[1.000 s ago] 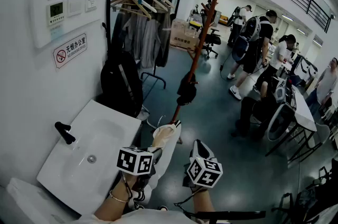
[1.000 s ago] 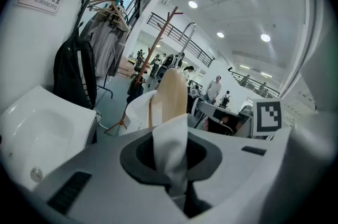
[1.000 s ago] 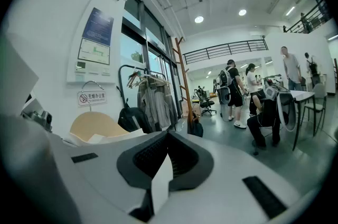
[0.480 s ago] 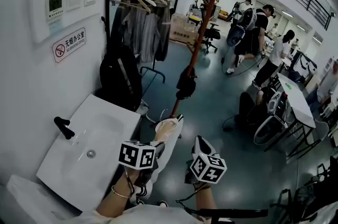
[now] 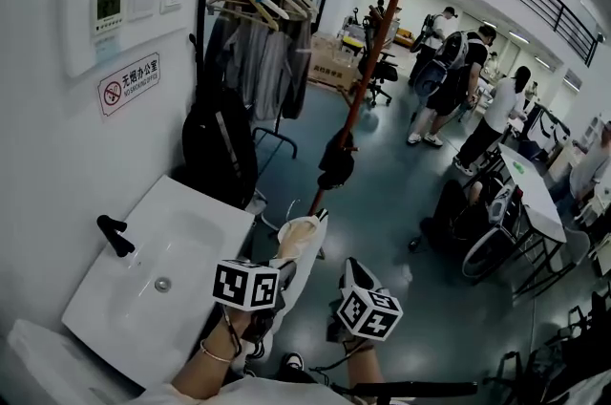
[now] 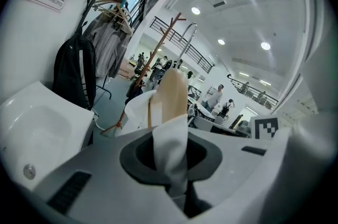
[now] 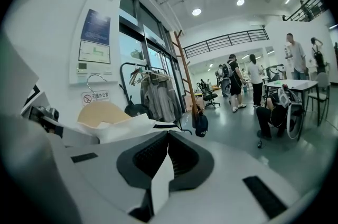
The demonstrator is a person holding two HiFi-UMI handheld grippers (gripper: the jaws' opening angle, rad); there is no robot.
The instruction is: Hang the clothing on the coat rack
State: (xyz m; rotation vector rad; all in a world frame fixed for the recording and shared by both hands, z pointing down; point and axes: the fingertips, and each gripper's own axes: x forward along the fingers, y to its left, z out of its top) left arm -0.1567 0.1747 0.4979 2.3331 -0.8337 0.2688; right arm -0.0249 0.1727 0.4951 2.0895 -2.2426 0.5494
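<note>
Two pinch white garment (image 5: 304, 245) on wood hanger (image 6: 172, 95): L claw (image 6: 169, 160), R claw (image 7: 168, 162).

Left claw (image 5: 284, 271) and right claw (image 5: 353, 271) extend forward side by side, angled slightly downward. Jaws of each are clamped on the white garment (image 5: 304, 239).

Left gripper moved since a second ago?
No. The left gripper stays at the right edge of the sink, shut on the white garment.
</note>
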